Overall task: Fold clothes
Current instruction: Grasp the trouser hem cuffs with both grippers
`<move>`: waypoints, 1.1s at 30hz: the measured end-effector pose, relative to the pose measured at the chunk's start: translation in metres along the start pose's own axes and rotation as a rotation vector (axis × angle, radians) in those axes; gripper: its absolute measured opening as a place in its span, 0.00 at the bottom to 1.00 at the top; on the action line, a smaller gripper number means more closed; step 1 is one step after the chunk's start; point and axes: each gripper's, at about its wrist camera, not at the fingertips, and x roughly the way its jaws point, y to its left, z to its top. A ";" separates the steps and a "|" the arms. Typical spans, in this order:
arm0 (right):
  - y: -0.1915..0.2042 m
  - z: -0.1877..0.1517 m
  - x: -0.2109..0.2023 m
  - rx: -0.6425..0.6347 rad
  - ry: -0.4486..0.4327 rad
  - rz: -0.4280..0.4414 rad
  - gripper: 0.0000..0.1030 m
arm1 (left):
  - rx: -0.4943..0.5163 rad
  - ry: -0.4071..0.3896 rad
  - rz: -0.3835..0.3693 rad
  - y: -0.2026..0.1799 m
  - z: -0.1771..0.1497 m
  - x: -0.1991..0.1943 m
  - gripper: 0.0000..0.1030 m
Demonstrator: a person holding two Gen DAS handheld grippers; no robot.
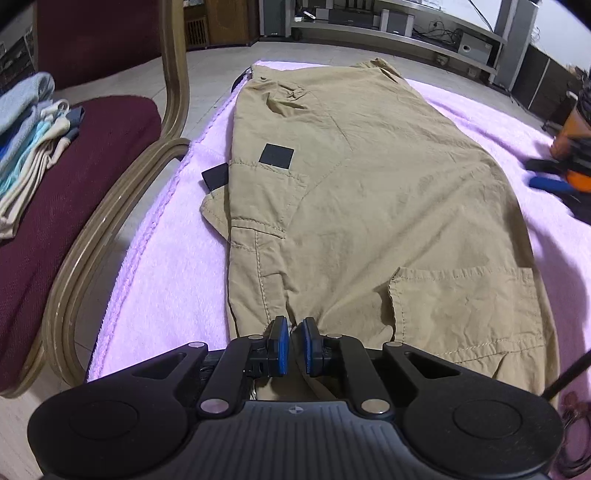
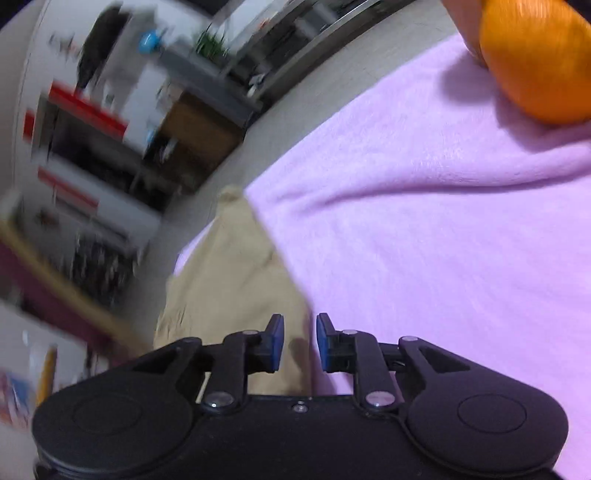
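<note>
Khaki cargo trousers (image 1: 369, 192) lie spread on a pink blanket (image 1: 166, 280), with black velcro patches at the left pocket. My left gripper (image 1: 294, 343) is at the near edge of the trousers, its blue pads almost closed on a pinch of khaki cloth. My right gripper (image 1: 561, 173) shows blurred at the far right of the left wrist view. In the right wrist view, my right gripper (image 2: 299, 341) is open and empty, hovering over the trousers' edge (image 2: 229, 280) and the blanket (image 2: 424, 221).
A maroon chair (image 1: 92, 155) with a bent wooden frame stands left of the blanket, holding a stack of folded clothes (image 1: 33, 147). Shelves with electronics (image 1: 388, 22) line the back. An orange sleeve (image 2: 535, 55) is at the upper right.
</note>
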 end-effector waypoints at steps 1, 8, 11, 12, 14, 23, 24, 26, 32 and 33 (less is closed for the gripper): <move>0.006 -0.005 -0.019 -0.029 0.025 0.007 0.20 | -0.026 -0.001 -0.014 0.004 -0.001 -0.003 0.11; 0.052 -0.059 -0.152 -0.140 0.087 0.037 0.46 | -0.276 -0.168 -0.117 0.057 -0.022 -0.074 0.34; 0.053 -0.085 -0.189 -0.096 0.098 0.104 0.56 | -0.389 -0.133 -0.191 0.075 -0.051 -0.086 0.38; 0.050 -0.097 -0.191 -0.078 0.109 0.105 0.57 | -0.412 -0.093 -0.216 0.076 -0.060 -0.085 0.39; 0.042 -0.121 -0.187 -0.050 0.137 0.084 0.57 | -0.428 -0.028 -0.254 0.073 -0.074 -0.080 0.42; 0.010 -0.190 -0.153 0.006 0.111 -0.076 0.24 | -0.423 0.043 -0.342 0.051 -0.094 -0.063 0.65; 0.007 -0.196 -0.156 0.020 0.105 -0.066 0.24 | -0.430 0.048 -0.364 0.049 -0.095 -0.062 0.66; 0.003 -0.200 -0.156 0.040 0.119 -0.038 0.24 | -0.439 0.066 -0.393 0.045 -0.094 -0.055 0.66; 0.006 -0.201 -0.155 0.026 0.128 -0.009 0.25 | -0.470 0.123 -0.435 0.033 -0.092 -0.035 0.49; 0.006 -0.201 -0.154 0.023 0.129 -0.005 0.25 | -0.459 0.140 -0.422 0.030 -0.092 -0.031 0.24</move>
